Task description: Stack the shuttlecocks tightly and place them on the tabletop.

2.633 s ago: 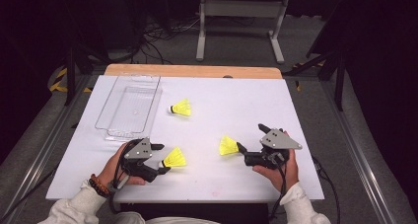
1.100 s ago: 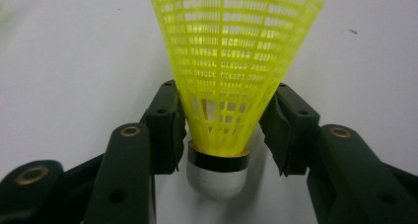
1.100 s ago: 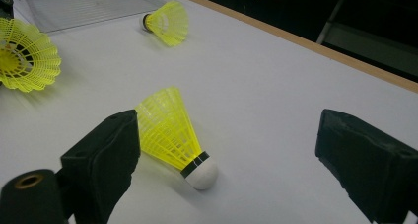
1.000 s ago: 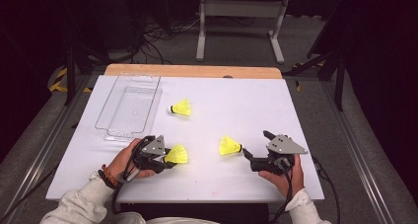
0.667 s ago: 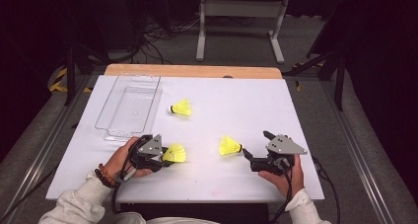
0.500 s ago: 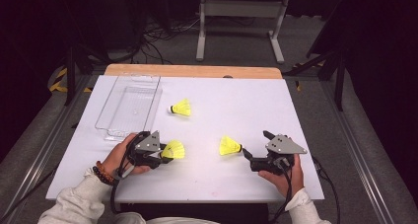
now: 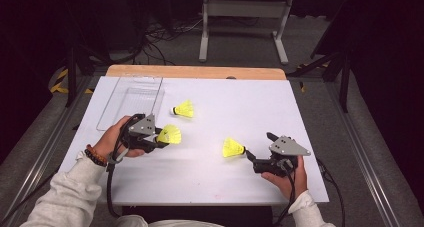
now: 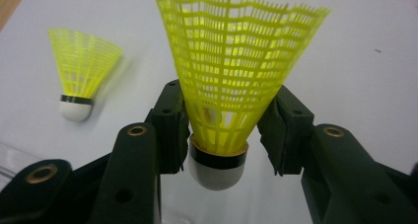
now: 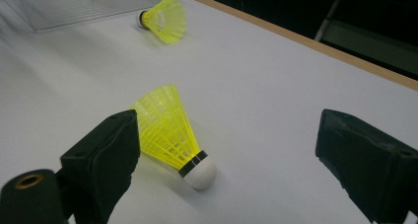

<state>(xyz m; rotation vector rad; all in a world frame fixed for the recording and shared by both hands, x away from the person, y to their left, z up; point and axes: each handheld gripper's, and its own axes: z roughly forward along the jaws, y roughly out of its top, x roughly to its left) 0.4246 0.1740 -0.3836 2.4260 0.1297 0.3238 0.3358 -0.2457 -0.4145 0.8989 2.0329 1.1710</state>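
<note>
the left gripper (image 8: 217, 135) is grasping one shuttlecock (image 8: 231, 81); the right gripper (image 9: 236, 150) is standing released by another shuttlecock (image 9: 170, 130). the tray (image 7: 131, 101) is holding none yet.

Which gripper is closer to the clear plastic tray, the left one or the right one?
Left. The left gripper, holding a shuttlecock, is just below the clear tray. The right gripper is far across the table, beside another shuttlecock.

Left gripper (image 7: 159, 137): in my left hand (image 7: 114, 139), left of centre in the high view, jaws clamped, forearm entering from lower left. Right gripper (image 7: 255, 152): in my right hand (image 7: 287, 176), lower right, jaws spread wide, low over the table.
</note>
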